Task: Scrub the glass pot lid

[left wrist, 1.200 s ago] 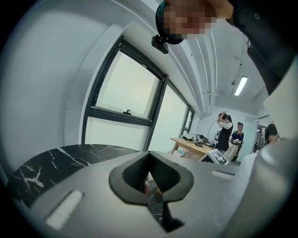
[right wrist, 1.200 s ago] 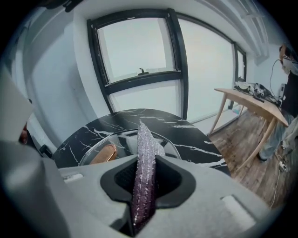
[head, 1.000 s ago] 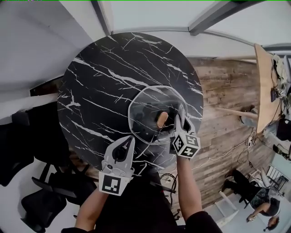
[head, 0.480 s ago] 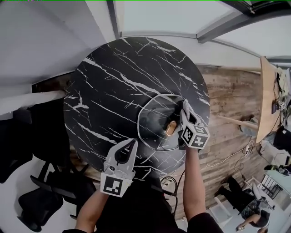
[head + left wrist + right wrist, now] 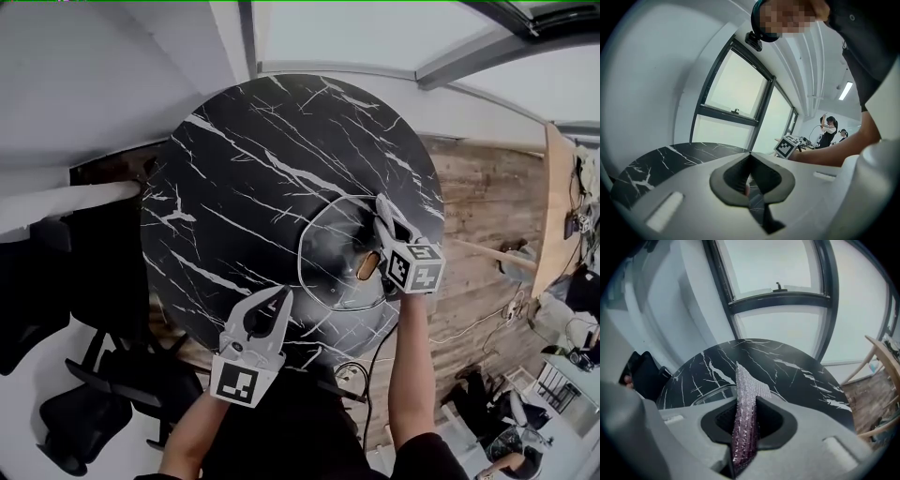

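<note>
Glass pot lid (image 5: 328, 246) at four o'clock on the black marble tabletop (image 5: 253, 159), right gripper (image 5: 383, 212) over it, jaws pinching a purple scrub pad (image 5: 744, 408), left gripper (image 5: 279, 296) at six o'clock, jaws pressed together.

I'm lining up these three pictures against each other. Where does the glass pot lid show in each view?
Head view: the glass pot lid lies right of centre, near the right edge of the black marble table.
Left gripper view: the lid cannot be made out; only the table shows at lower left.
Right gripper view: only the lid's rim shows, left of the purple scouring cloth.
Shared landmark: the black marble table.
</note>
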`<state>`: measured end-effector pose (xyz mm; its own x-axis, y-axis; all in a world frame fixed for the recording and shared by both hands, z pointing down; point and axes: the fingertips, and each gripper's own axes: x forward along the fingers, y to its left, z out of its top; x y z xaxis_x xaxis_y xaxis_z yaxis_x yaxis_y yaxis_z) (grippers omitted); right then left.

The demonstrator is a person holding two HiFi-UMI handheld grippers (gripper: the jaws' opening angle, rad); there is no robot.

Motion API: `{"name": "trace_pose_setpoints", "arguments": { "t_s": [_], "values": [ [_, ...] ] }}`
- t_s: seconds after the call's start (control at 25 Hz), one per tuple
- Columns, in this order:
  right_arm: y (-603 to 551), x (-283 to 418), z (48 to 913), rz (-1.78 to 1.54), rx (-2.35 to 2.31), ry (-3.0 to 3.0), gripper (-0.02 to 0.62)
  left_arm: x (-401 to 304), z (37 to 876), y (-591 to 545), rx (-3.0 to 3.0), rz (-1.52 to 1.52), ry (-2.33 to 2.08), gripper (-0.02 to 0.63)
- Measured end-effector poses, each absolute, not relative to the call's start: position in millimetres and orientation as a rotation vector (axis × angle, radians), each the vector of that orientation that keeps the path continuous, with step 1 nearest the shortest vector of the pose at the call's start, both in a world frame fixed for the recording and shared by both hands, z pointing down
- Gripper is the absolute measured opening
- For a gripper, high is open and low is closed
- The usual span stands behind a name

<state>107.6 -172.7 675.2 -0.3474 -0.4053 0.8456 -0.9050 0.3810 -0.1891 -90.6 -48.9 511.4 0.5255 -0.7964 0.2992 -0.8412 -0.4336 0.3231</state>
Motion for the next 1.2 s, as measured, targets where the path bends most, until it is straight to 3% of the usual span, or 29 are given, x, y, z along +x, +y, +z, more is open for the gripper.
{"name": "trace_pose_setpoints", "arguments": {
  "t_s": [1.2],
  "values": [
    [-105.6, -10.8, 682.6, 0.482, 0.523, -1.911, 0.072, -117.2, 496.2, -32.0, 2.413, 0.15, -1.267, 0.002]
  ]
}}
